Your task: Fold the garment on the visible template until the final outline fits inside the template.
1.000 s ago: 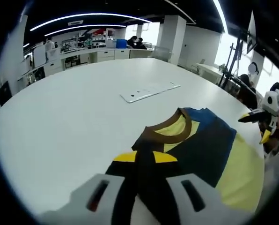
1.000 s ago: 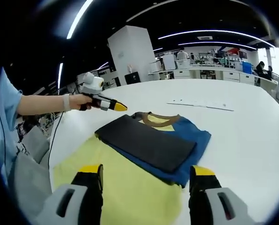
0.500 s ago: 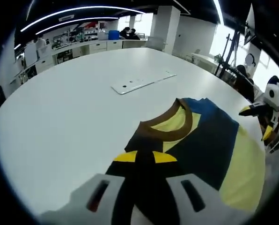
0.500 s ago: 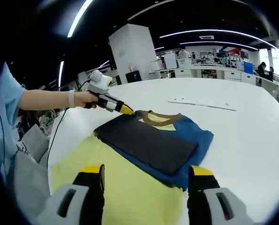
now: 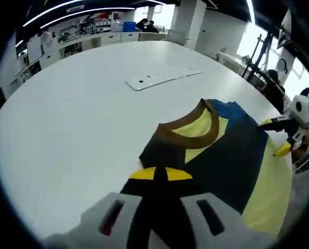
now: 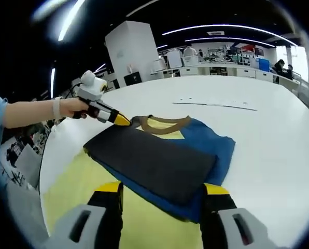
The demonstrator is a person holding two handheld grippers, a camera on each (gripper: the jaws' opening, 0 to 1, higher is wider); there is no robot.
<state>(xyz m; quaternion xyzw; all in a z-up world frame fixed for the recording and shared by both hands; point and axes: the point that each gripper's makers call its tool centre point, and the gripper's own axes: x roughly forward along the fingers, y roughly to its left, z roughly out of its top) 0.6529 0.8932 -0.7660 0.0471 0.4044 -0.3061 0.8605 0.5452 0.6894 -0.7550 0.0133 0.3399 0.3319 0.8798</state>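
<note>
Where the shirt [image 6: 159, 166] lies on the white tabletop [image 5: 66, 114], it sits partly folded: a black panel is laid over blue fabric, w/ a yellow part spread on the near side in the right gripper view and a brown collar [image 6: 162, 123] at the far end. No print, brand or label text can be read on the cloth.

Left claw [image 5: 154, 174]: yellow tips close together, nearly touching, right over the black fabric near the collar; the dark cloth runs between the grey jaw bases, but whether it's pinched I can't tell. In the right gripper view the same claw [image 6: 121, 120] comes in from the left, held by a hand [image 6: 71, 107], its yellow tip at the black panel's far-left corner, just beside the collar.

Right claw [image 6: 159, 189]: jaws wide apart, black w/ yellow caps, holding nothing, standing over the near edge of the black and blue layers. In the left gripper view it shows [image 5: 276, 137] at the right edge, yellow tips spread, over the shirt's blue/yellow side.

Further off on the tabletop lies a flat white strip [image 5: 162, 79] w/ small dark dots, well apart from the shirt; any writing on it is too small to read. Background: office benches, ceiling light strips.
</note>
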